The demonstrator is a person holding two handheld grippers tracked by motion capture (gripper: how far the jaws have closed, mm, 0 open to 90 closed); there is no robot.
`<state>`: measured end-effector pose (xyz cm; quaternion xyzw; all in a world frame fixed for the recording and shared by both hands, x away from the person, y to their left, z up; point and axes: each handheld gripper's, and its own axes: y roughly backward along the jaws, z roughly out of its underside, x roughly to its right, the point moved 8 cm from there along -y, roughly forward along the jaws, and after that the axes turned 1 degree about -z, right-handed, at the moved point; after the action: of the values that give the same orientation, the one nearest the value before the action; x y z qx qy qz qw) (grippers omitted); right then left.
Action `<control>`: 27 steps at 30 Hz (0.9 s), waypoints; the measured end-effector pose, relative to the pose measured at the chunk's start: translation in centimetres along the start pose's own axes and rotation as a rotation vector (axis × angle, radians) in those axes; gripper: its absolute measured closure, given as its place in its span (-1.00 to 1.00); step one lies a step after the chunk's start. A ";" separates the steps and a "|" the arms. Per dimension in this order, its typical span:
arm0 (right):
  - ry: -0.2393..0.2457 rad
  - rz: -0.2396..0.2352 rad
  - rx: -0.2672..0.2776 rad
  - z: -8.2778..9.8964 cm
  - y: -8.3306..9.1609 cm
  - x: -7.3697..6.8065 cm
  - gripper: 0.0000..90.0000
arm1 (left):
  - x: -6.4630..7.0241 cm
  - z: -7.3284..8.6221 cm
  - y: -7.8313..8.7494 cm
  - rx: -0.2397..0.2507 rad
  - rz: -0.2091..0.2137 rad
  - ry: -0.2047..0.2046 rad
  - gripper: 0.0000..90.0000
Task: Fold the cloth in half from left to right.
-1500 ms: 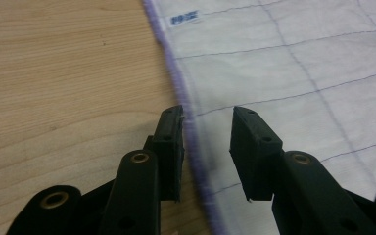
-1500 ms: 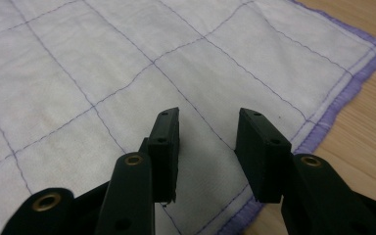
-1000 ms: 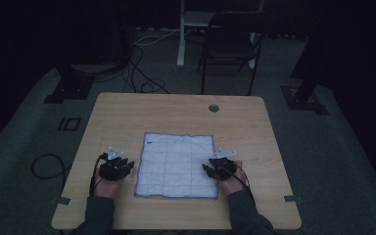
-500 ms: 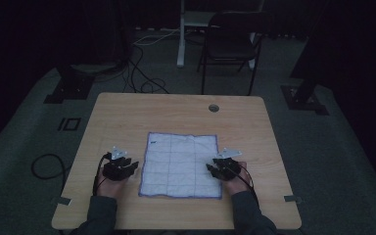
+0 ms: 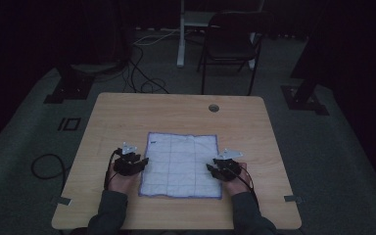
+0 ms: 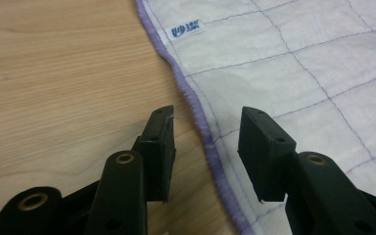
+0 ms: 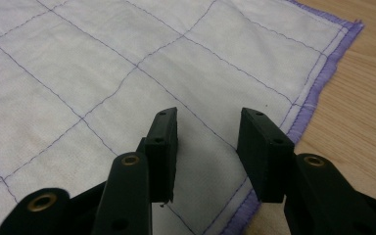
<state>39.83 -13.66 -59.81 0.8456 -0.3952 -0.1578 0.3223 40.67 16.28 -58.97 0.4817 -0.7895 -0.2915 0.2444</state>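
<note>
- Dim room with a dark folding chair (image 5: 230, 46) and floor cables beyond a pale wooden table (image 5: 127, 112), on whose near half the work sits.
- White quilted cloth with purple stitched grid and purple hem (image 5: 181, 164) lies spread flat on the table's near middle, a small blue-printed label (image 6: 186, 28) at its far left corner.
- Left gripper (image 5: 136, 164) rests at the cloth's left edge; in the left gripper view its jaws stand well apart, straddling the purple hem, holding nothing.
- Right gripper (image 5: 215, 170) sits at the cloth's right edge; in the right gripper view its jaws are likewise wide, poised over the fabric just inside the hem, empty.
- Judging by this, no fold is made yet: the cloth is fully open, neither edge pinched. Gripping both side edges and folding looks to be all still ahead.
</note>
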 end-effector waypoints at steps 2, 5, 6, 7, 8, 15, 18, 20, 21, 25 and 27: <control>-0.003 0.000 0.002 0.0 0.0 0.0 0.33 | 0.2 0.0 -0.4 -0.010 0.000 -0.001 0.27; -0.004 0.002 0.002 0.0 0.0 0.0 0.33 | 0.5 -0.2 -0.8 -0.010 -0.011 -0.012 0.24; -0.002 0.002 0.002 0.0 0.0 0.0 0.33 | 0.6 -0.3 -0.9 -0.008 -0.013 -0.011 0.24; -0.003 0.002 0.003 0.0 0.0 0.0 0.33 | 0.7 -0.3 -1.0 -0.006 -0.010 -0.008 0.23; -0.004 0.004 0.003 0.0 0.0 0.0 0.33 | 0.9 -0.4 -1.1 -0.003 -0.005 -0.009 0.23; -0.007 0.008 0.004 0.1 0.0 -0.1 0.32 | 1.6 -0.5 -1.4 0.005 0.006 0.009 0.27; -0.007 0.006 0.006 0.1 0.1 -0.1 0.32 | 1.8 -0.4 -1.3 -0.004 -0.035 -0.010 0.61; -0.006 0.003 0.005 0.1 0.1 -0.1 0.31 | 1.8 -0.3 -1.2 -0.005 -0.036 -0.015 0.80; -0.008 0.001 0.005 0.2 0.2 -0.1 0.30 | 1.8 -0.2 -1.2 -0.005 -0.035 -0.013 0.84; -0.033 -0.022 0.013 0.3 0.4 -0.4 0.29 | 1.7 -0.1 -1.0 -0.013 -0.037 -0.028 0.89; -0.035 -0.025 0.012 0.4 0.5 -0.4 0.30 | 1.7 -0.1 -1.0 -0.016 -0.039 -0.036 0.89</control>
<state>39.12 -13.75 -59.77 0.8494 -0.3912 -0.1745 0.3084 40.63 14.41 -59.40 0.4898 -0.7818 -0.3112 0.2280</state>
